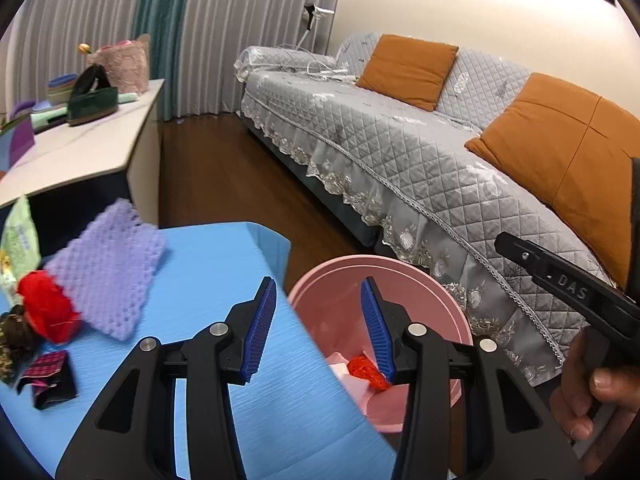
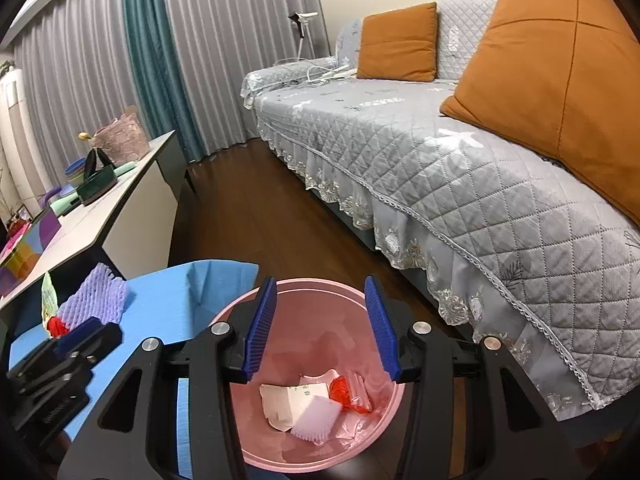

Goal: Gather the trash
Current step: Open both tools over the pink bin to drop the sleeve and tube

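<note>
A pink bin (image 2: 320,452) stands on the floor beside a blue table (image 1: 224,264); it also shows in the left wrist view (image 1: 332,272). Inside lie crumpled white paper (image 2: 288,400), a white foam net (image 2: 316,420) and a red wrapper (image 2: 344,394). My right gripper (image 2: 322,328) is open and empty above the bin. My left gripper (image 1: 320,328) is open and empty over the table's right edge. On the table lie a purple foam net (image 1: 108,268), a red wrapper (image 1: 48,312), a green packet (image 1: 18,236) and a dark pink-patterned packet (image 1: 50,376).
A grey quilted sofa (image 1: 400,152) with orange cushions (image 1: 408,68) runs along the right. A white cabinet (image 1: 80,148) with bags and bowls stands at the left. Dark wooden floor (image 1: 216,176) lies between them. The right gripper's body and hand (image 1: 576,304) show at the right.
</note>
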Motion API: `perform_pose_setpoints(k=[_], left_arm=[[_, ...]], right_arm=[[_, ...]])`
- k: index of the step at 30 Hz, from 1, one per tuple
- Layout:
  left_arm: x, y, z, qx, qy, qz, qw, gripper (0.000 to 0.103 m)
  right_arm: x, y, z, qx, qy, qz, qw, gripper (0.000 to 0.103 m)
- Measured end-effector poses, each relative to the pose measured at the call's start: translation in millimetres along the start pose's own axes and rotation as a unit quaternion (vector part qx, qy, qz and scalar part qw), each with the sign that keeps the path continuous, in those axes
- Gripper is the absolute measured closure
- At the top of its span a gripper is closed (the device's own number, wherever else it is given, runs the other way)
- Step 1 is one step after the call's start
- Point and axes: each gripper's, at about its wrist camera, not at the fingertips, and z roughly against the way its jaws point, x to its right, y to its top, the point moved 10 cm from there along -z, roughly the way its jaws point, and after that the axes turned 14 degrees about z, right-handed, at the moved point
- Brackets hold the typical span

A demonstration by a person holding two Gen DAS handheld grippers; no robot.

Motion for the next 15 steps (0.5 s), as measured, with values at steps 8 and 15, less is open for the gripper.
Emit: perform_pose_setpoints(k=[8, 15], left_arm=[[-23.8, 2.5, 41.9, 0.021, 0.014, -0.007, 0.9996, 0.06], [-55.8, 4.9, 77.6, 0.039, 0.03, 0.004, 0.9988, 0.06]], right_arm=[[-27.3, 2.7, 11.5, 0.012, 0.014, 0.029, 0.999, 0.056], [-53.6, 5.9, 26.6, 0.026, 0.03, 0.053, 0.998, 0.056]])
